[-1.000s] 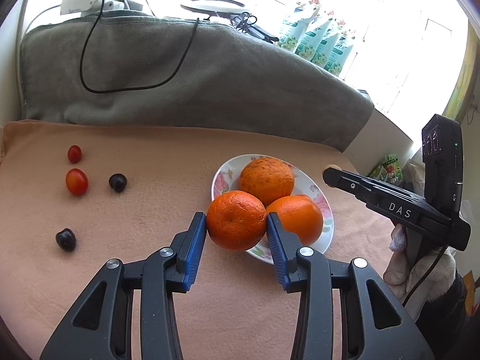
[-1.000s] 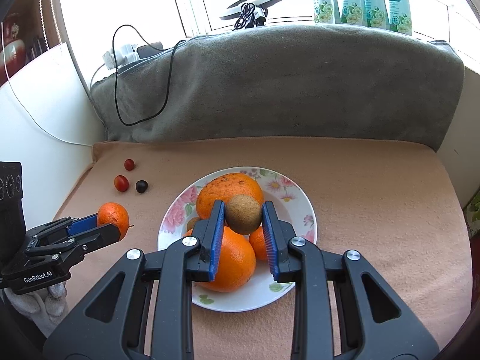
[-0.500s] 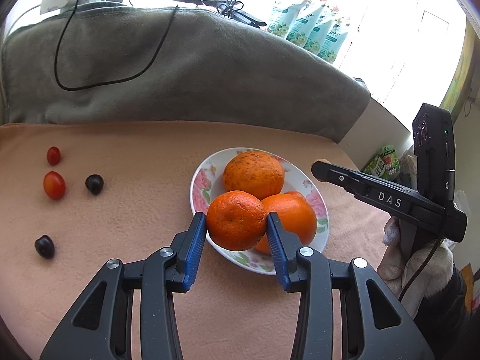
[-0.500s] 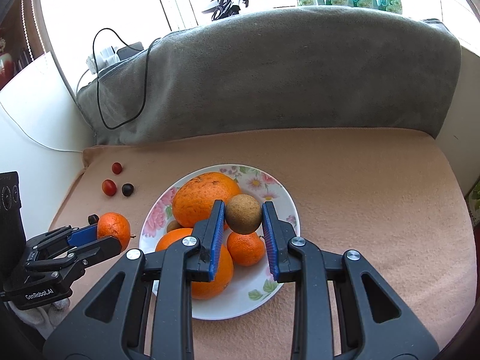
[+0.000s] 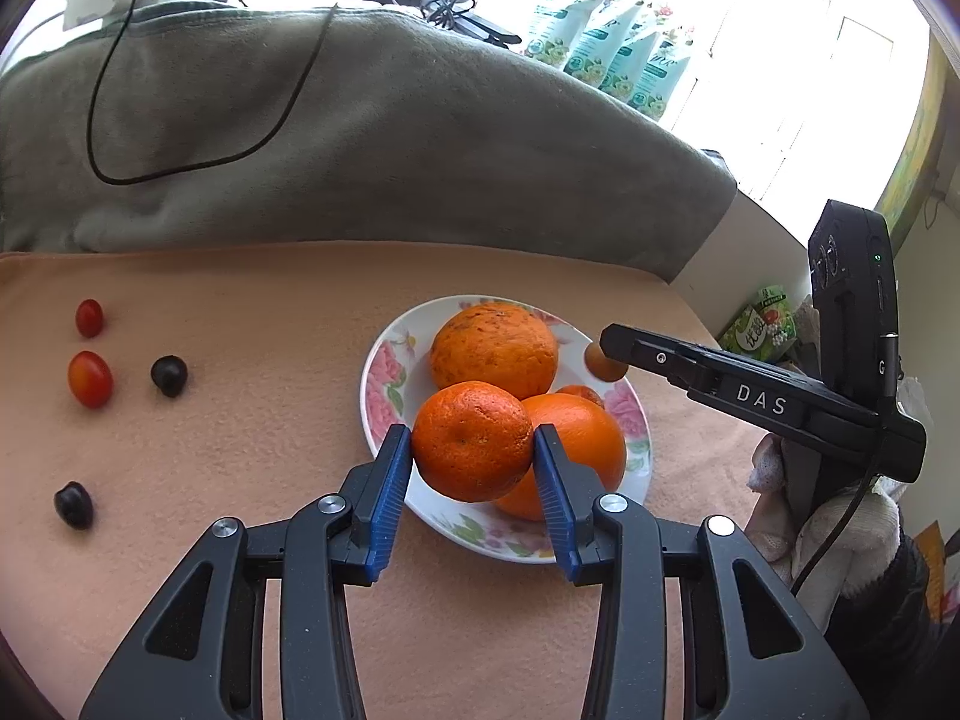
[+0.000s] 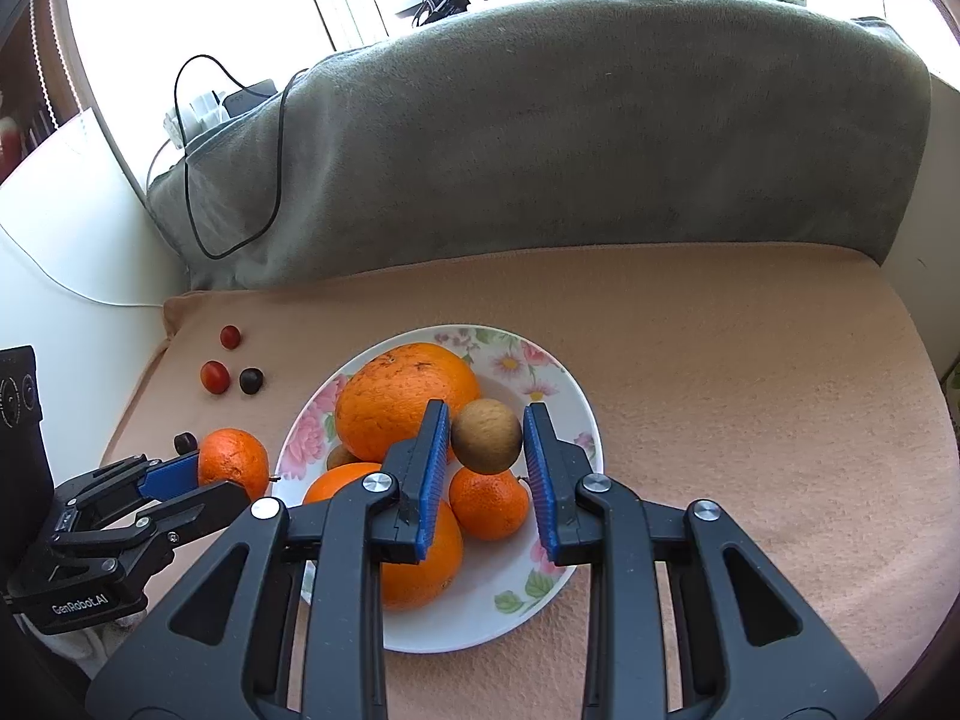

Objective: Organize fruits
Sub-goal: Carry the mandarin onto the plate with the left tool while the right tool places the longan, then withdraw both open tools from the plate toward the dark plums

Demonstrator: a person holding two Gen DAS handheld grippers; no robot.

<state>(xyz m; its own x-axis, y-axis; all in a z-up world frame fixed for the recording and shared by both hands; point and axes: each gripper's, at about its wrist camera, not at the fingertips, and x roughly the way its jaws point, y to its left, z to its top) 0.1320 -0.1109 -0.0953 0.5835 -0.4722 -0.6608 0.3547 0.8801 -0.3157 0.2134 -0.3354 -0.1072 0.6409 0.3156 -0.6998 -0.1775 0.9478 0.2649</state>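
Observation:
My left gripper (image 5: 473, 468) is shut on a mandarin (image 5: 472, 441) and holds it above the near left rim of the floral plate (image 5: 378, 372). My right gripper (image 6: 486, 461) is shut on a small brown round fruit (image 6: 486, 435) and holds it above the plate (image 6: 564, 384). On the plate lie a big speckled orange (image 6: 405, 399), a second orange (image 6: 420, 552) and a small mandarin (image 6: 489, 501). The right gripper also shows in the left wrist view (image 5: 606, 354), and the left gripper in the right wrist view (image 6: 198, 480).
Two red cherry tomatoes (image 5: 90, 378) (image 5: 89, 318) and two dark grapes (image 5: 169, 375) (image 5: 74, 504) lie on the peach cloth left of the plate. A grey blanket (image 5: 390, 138) with a black cable rises behind. Packets stand on the windowsill (image 5: 606, 54).
Both grippers have drifted with their fruits still held. The left one and its mandarin have moved right, over the plate's near left rim. The right one is a little further over the plate.

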